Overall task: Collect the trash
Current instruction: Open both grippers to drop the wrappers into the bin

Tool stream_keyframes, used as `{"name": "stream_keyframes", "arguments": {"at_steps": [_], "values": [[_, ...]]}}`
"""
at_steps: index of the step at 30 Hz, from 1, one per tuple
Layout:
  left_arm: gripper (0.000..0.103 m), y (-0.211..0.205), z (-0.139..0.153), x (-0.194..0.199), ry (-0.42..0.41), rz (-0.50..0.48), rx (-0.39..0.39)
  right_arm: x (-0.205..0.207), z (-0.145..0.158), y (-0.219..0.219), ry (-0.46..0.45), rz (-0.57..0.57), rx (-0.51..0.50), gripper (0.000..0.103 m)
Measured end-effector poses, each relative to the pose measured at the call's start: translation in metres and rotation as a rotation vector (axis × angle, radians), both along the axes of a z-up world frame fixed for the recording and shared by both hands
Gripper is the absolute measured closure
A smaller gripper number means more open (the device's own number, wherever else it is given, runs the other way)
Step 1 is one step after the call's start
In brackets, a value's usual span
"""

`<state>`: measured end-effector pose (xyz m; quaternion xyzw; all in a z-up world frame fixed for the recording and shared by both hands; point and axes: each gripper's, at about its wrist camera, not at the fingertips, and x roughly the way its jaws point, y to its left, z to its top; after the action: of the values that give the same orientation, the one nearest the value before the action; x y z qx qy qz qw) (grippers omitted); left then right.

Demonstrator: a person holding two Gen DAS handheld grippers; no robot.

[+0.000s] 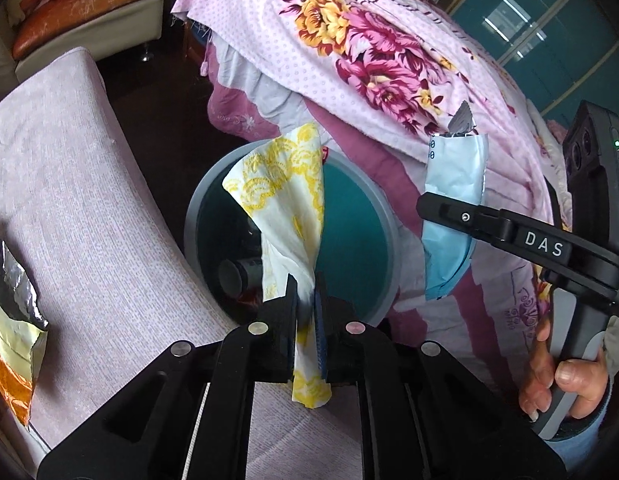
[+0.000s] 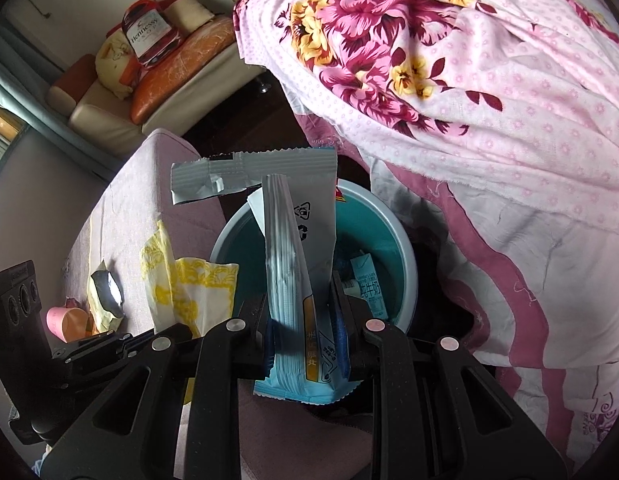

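Hanging over the bin [image 1: 213, 184] — left hand-held gripper [image 1: 307, 300] pinching napkin [image 1: 285, 188], right [image 2: 301, 312] clamping wrapper [image 2: 297, 248].

White napkin [image 1: 285, 200] with yellow lace print; pale-blue and silver foil wrapper [image 2: 297, 264]; teal bin [image 1: 357, 240], grey rim; pink floral bedsheet [image 1: 389, 60]; mauve speckled cushion [image 1: 89, 200].

Below my fingers runs a long pale pink fabric-covered bench [image 1: 89, 184]. On it lie a torn silver-lined snack bag with cream and orange print [image 1: 13, 320] and a small pink cylindrical cup on its side [image 2: 67, 323].
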<state>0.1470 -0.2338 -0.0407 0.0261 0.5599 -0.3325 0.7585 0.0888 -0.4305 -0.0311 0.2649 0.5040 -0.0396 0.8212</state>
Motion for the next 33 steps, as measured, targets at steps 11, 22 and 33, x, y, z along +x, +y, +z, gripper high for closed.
{"name": "stream_keyframes", "arguments": {"at_steps": [11,22,33], "values": [[0.021,0.028,0.01,0.003,-0.068,0.094,0.022,0.006,0.001,0.016,0.011,0.018,-0.011,0.081],[0.016,0.057,0.015,-0.002,-0.07,0.145,0.002,0.014,-0.004,0.029,0.038,0.043,-0.018,0.08],[0.015,0.088,0.017,-0.009,-0.049,0.201,-0.011,0.018,-0.002,0.047,0.064,0.056,-0.018,0.03]]}}
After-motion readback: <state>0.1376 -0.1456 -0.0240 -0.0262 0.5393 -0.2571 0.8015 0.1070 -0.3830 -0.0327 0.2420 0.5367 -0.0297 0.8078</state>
